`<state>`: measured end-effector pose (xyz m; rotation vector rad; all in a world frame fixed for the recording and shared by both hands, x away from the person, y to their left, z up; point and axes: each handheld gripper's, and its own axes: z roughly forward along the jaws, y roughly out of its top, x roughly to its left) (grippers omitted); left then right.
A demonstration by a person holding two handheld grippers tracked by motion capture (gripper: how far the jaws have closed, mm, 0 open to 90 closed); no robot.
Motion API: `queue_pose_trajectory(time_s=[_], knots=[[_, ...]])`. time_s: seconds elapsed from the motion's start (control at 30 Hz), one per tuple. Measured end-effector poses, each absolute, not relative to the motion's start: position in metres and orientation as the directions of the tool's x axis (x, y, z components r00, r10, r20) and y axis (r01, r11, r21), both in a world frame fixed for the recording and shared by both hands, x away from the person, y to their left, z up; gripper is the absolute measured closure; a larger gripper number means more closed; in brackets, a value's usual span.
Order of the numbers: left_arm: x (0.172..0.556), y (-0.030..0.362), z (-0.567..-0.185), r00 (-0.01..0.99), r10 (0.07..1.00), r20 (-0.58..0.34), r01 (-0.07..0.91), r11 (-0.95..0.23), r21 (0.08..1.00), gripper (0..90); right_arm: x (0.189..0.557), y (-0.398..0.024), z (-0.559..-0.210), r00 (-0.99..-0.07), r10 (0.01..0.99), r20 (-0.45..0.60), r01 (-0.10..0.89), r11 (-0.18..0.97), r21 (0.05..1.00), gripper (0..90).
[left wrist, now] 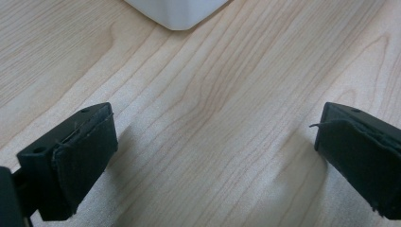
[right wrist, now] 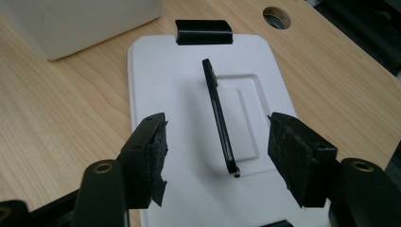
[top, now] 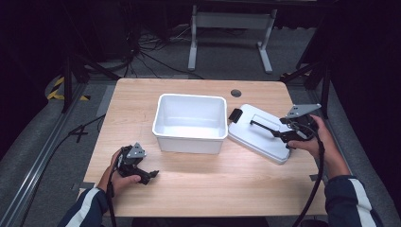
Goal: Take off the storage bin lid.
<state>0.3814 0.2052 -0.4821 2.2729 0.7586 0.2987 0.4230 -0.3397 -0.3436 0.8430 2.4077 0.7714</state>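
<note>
Pale wooden surface (top: pixel 198 189): the flat white plastic lid (right wrist: pixel 179 94) lies released beside the white rectangular plastic tub (top: pixel 190 122); right gripper (right wrist: pixel 217 158) fingers part-open astride its black handle (right wrist: pixel 218 116), left gripper (left wrist: pixel 213 156) wide, empty. Regrasping the handle is judged next.

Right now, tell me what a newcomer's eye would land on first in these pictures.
First the white tub, open and empty, in the middle of the wooden table. Next its white lid, lying flat just right of the tub, with a black handle standing up along its middle and a black clip at its far end. The right gripper hovers open over that handle, while the left gripper rests open near the table's front left.
</note>
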Motion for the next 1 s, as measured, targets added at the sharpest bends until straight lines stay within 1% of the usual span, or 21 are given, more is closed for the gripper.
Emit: queue_pose_trajectory(time_s=[0.3, 0.47, 0.6, 0.67, 0.77, 0.97, 1.0], knots=[[0.381, 0.205, -0.482, 0.801, 0.599, -0.005, 0.434, -0.575, 0.694, 0.5, 0.398, -0.358, -0.356, -0.675, 0.690, -0.262, 0.410, 0.646, 0.644, 36.5], [0.381, 0.205, -0.482, 0.801, 0.599, -0.006, 0.435, -0.575, 0.694, 0.5, 0.378, -0.369, -0.373, -0.670, 0.689, -0.275, 0.399, 0.647, 0.650, 35.3], [0.381, 0.205, -0.482, 0.801, 0.599, -0.005, 0.435, -0.575, 0.694, 0.5, 0.368, -0.374, -0.382, -0.670, 0.693, -0.266, 0.402, 0.640, 0.655, 35.1], [0.381, 0.205, -0.482, 0.801, 0.599, -0.006, 0.434, -0.575, 0.694, 0.5, 0.360, -0.379, -0.392, -0.669, 0.700, -0.250, 0.408, 0.628, 0.663, 34.7], [0.381, 0.205, -0.482, 0.801, 0.599, -0.005, 0.434, -0.575, 0.693, 0.5, 0.355, -0.382, -0.397, -0.666, 0.700, -0.259, 0.405, 0.630, 0.663, 34.7], [0.381, 0.205, -0.482, 0.801, 0.599, -0.005, 0.434, -0.575, 0.693, 0.5, 0.342, -0.395, -0.415, -0.650, 0.728, -0.218, 0.430, 0.589, 0.684, 33.6], [0.381, 0.205, -0.482, 0.801, 0.599, -0.005, 0.434, -0.575, 0.694, 0.5, 0.340, -0.397, -0.421, -0.643, 0.739, -0.203, 0.440, 0.573, 0.691, 32.1]])
